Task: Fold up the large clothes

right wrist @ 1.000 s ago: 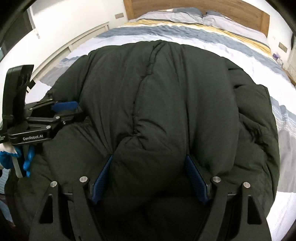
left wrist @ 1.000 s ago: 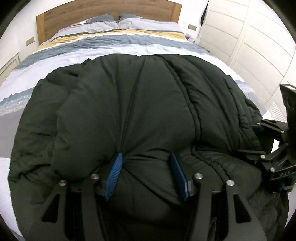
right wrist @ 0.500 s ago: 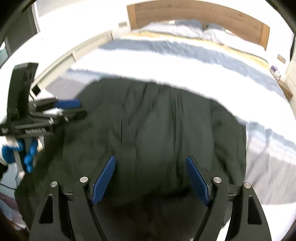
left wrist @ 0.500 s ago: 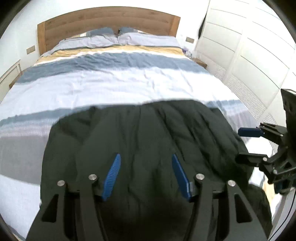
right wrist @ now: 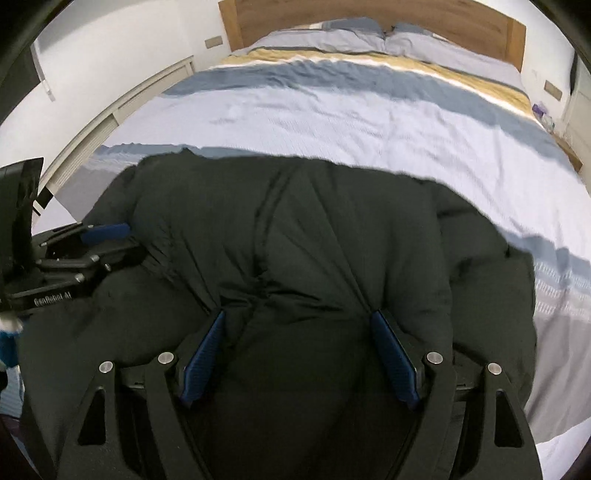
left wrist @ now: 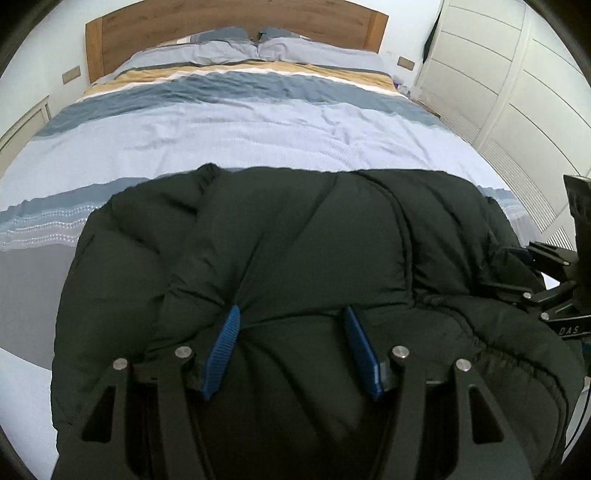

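Note:
A large black puffer jacket (left wrist: pixel 295 240) lies bunched at the foot of a striped bed; it also fills the lower half of the right wrist view (right wrist: pixel 295 236). My left gripper (left wrist: pixel 291 314) has its blue pads pressed into a thick bulge of the jacket's near edge. My right gripper (right wrist: pixel 297 317) likewise clamps a wide bulge of the jacket between its pads. Each gripper shows at the edge of the other's view, the right gripper (left wrist: pixel 546 273) and the left gripper (right wrist: pixel 92 243), both sunk into the jacket.
The bed (left wrist: pixel 240 129) has a blue, white and yellow striped duvet, two pillows (left wrist: pixel 258 48) and a wooden headboard (left wrist: pixel 229 22). White wardrobe doors (left wrist: pixel 517 74) stand to the right. A low white unit (right wrist: pixel 147 88) runs along the left wall.
The jacket dropped from filling both views to lying lower at the foot of the bed, uncovering more duvet. Both grippers now press into its near edge again.

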